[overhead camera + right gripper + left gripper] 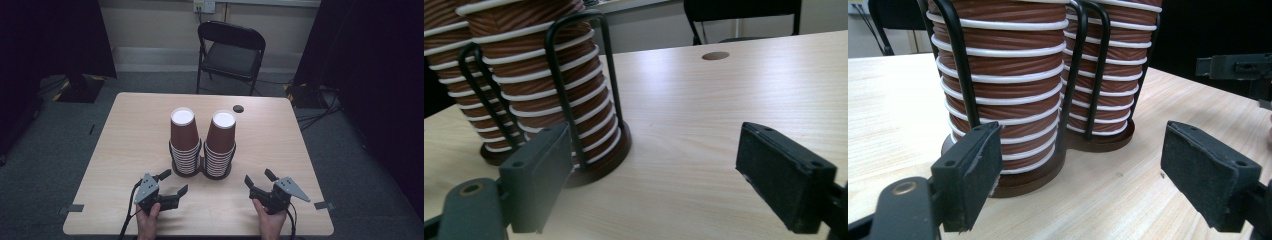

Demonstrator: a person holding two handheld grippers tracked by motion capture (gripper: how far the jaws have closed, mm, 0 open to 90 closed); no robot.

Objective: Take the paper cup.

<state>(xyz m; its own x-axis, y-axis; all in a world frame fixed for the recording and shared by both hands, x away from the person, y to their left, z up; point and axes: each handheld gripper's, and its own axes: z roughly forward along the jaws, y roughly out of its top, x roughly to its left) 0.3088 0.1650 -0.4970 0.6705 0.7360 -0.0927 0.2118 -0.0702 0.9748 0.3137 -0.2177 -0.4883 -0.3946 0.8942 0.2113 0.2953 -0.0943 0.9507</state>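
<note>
Near table's front edge, left hand-held gripper [175,183] and right hand-held gripper [257,181] gape wide, empty, near cup stacks [202,142].

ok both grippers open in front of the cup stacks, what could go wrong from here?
1. The two cup stacks stand tall and close together; a pull on one top cup might lift several nested cups or rock the neighbour.
2. Black wire holder bars run up the sides, so the left gripper or right gripper could snag a bar.
3. Squeezing too hard might crush a paper cup.
</note>
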